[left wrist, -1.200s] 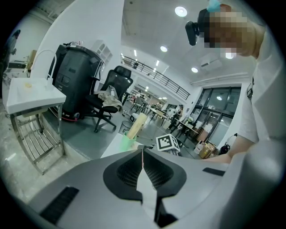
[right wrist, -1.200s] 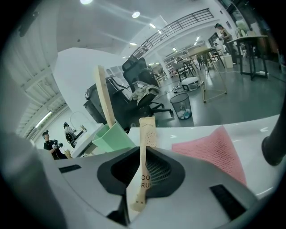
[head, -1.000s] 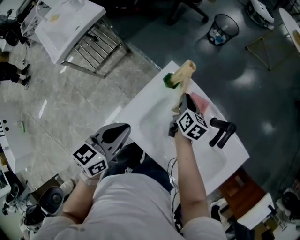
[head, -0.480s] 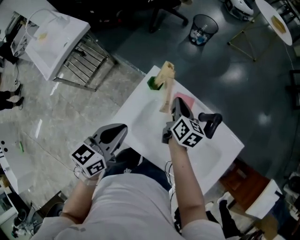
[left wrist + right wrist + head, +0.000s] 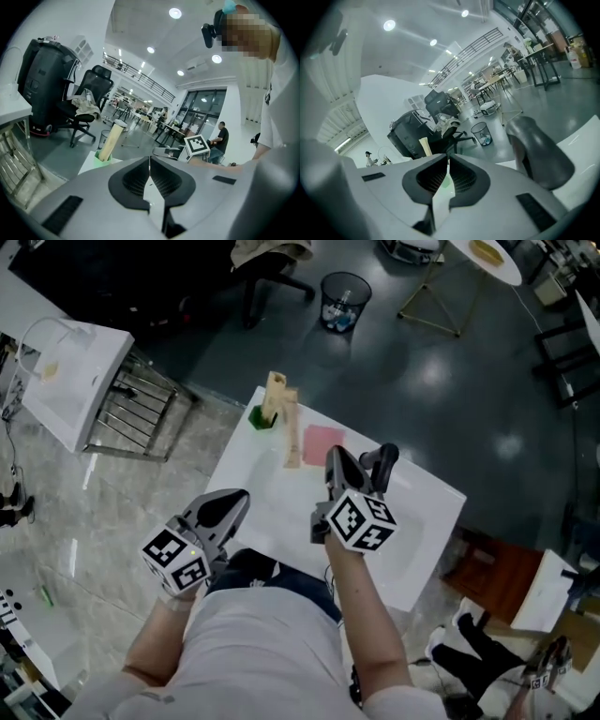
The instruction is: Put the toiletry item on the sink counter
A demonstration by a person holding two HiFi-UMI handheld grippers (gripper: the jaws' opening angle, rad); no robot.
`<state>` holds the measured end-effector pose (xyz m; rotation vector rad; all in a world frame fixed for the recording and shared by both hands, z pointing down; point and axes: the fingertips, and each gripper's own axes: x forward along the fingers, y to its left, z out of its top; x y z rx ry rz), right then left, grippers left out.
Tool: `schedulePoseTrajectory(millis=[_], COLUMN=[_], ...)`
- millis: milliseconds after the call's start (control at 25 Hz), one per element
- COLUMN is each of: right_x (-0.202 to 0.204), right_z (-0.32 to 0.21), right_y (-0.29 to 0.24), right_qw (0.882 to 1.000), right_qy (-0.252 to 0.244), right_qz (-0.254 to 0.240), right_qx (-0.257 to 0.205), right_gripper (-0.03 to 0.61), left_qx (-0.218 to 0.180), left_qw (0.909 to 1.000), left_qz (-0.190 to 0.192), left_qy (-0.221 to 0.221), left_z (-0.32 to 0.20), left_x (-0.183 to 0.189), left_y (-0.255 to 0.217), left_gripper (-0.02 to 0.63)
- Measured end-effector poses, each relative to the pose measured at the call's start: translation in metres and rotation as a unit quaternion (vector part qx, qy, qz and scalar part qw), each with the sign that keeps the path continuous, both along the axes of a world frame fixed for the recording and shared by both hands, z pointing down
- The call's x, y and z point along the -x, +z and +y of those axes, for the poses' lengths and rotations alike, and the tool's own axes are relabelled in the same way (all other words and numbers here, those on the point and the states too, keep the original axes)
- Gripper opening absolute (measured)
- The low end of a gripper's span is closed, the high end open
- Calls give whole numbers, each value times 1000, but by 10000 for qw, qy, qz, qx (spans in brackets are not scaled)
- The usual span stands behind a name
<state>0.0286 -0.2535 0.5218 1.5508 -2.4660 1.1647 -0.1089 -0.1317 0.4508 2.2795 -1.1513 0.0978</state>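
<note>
Both grippers were clenched on nothing; the tan toiletry item (image 5: 292, 435) lay on the white sink surface (image 5: 427, 512), upper centre of the frame, long axis running up-down, beside the green cup (image 5: 260, 417); the right gripper (image 5: 335, 457) sat just lower right of it, the left gripper (image 5: 236, 498) farther off at lower left.

The head view looks steeply down from above onto the white sink counter (image 5: 433, 512) at mid-frame. Both gripper views sit low, near counter height, facing level across the room. All three share the beige tube (image 5: 276, 396) (image 5: 110, 140) (image 5: 425, 146).
</note>
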Motion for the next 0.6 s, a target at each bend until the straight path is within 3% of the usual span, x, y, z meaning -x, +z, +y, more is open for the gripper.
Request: schedulePoseTrajectory(millis=[360,600], right_x=[-61,-79], right_z=[33,65], right_y=[-41,-68], right_qw=[9984,9968], right_qy=[492,483], right_qz=[60,261], right_qx=[-279,-578], right_gripper=[25,25], left_qx=[-181,-268], left_qw=[9969,9919], left_qz=[106,216], left_qy=[764,1220], left_z=[-10,-9], left_x=[-46,-75], left_y=[-12,-22], left_gripper=[18,18])
